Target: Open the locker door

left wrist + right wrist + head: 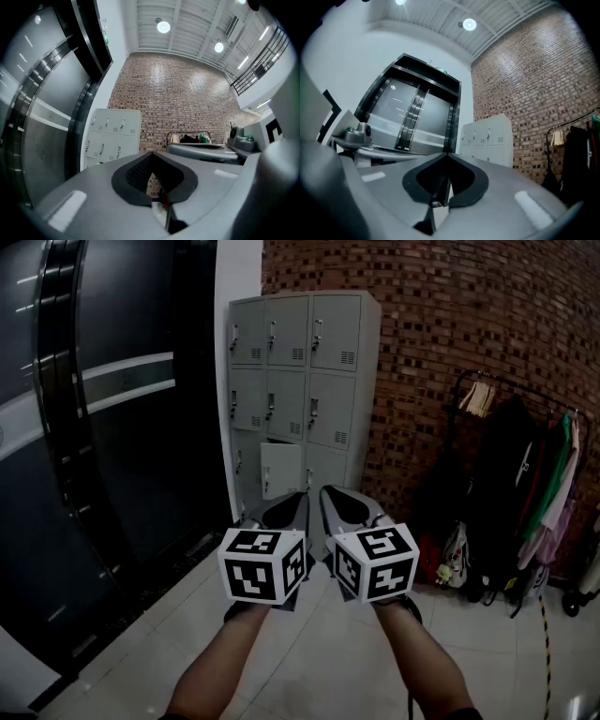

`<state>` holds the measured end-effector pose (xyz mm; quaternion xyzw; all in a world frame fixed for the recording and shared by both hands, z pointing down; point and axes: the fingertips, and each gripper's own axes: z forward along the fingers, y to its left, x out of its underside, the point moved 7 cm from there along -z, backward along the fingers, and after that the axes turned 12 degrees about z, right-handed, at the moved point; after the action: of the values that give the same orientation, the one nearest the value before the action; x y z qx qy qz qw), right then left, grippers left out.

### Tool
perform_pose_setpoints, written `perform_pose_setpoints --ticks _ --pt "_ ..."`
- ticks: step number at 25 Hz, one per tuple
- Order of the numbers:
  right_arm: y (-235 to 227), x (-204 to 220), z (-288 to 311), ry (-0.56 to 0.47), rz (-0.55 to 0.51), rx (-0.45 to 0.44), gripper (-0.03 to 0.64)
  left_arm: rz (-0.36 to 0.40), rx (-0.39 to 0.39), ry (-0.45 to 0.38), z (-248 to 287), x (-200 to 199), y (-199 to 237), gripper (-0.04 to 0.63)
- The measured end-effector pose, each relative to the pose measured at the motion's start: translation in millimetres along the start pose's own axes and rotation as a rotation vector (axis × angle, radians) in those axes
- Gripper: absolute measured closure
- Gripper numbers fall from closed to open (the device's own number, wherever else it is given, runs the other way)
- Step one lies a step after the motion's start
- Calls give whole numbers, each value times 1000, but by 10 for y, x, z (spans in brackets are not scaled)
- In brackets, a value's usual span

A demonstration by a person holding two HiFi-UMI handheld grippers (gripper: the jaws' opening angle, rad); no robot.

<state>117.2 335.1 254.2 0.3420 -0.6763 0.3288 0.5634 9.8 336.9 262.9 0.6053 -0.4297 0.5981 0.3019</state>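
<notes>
A grey locker cabinet (298,381) with three columns of small doors stands against the brick wall, some way ahead of me. One lower middle door (280,470) looks paler than the rest and may stand slightly ajar. My left gripper (298,497) and right gripper (327,491) are held side by side in front of me, well short of the lockers. Both are shut with nothing between the jaws. The cabinet (110,137) shows far off to the left in the left gripper view. It also shows beyond the tips, as the cabinet (487,138), in the right gripper view.
A dark curved glass wall (103,427) runs along the left. To the right stands a clothes rack (525,484) hung with garments, with bags (457,559) on the floor beneath. Pale floor tiles (309,652) lie between me and the lockers.
</notes>
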Motion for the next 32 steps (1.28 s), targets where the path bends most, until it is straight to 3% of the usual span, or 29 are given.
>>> perform_pose_setpoints --ticks 12,25,32 --pt "-534 270 840 6 5 23 617 -26 11 -4 918 334 576 591" --pt "-832 319 2757 8 -45 62 617 -58 58 -22 2201 572 2078 591" --pt "-1077 465 3355 20 -37 85 617 -30 73 -11 2700 707 2512 591"
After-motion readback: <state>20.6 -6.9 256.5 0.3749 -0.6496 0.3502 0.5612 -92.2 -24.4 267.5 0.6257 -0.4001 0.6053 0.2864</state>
